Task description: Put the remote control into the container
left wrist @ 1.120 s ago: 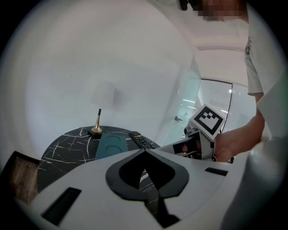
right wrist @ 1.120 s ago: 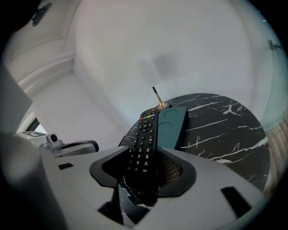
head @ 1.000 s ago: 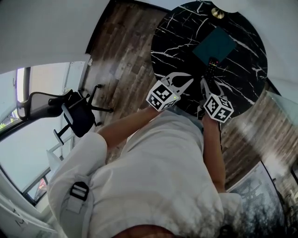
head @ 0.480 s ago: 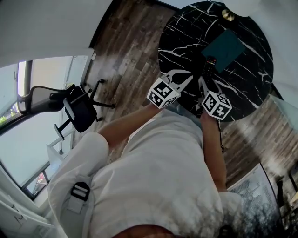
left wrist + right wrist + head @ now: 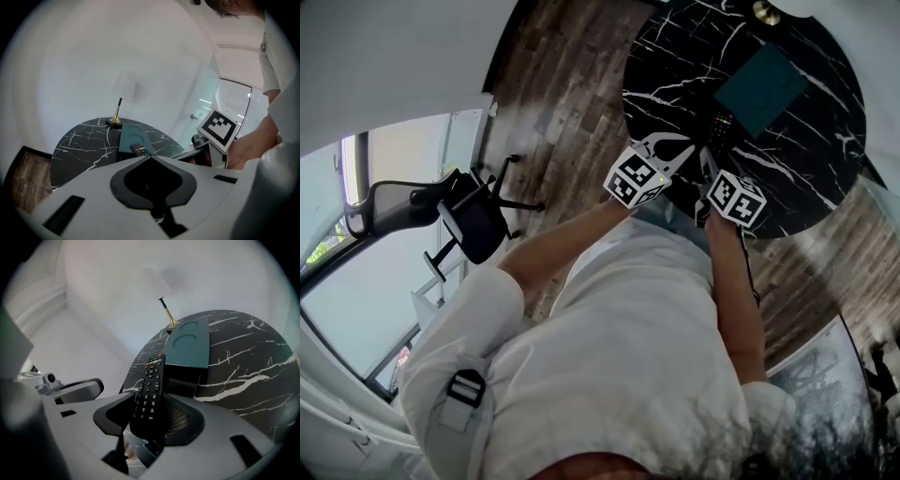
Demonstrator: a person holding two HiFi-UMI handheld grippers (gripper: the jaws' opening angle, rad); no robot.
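Observation:
The black remote control (image 5: 150, 390) with coloured buttons is clamped lengthwise in my right gripper (image 5: 153, 398), its button end pointing at the container. The container is a dark teal rectangular box (image 5: 190, 345) lying on the round black marble table (image 5: 243, 357). In the head view the remote (image 5: 719, 131) sticks out of the right gripper (image 5: 710, 161) over the table's near part, short of the teal container (image 5: 762, 78). My left gripper (image 5: 681, 150) hovers beside it to the left. Its jaw tips (image 5: 150, 158) meet with nothing between them.
A brass-footed lamp (image 5: 171, 325) with a white shade stands on the table behind the container. The table's edge (image 5: 630, 103) drops to a wooden floor (image 5: 553, 103). A black office chair (image 5: 464, 220) stands to the left by the glass wall.
Both grippers have sunk toward the table, the remote still in the right one. In the head view the table and container have slid up and to the right.

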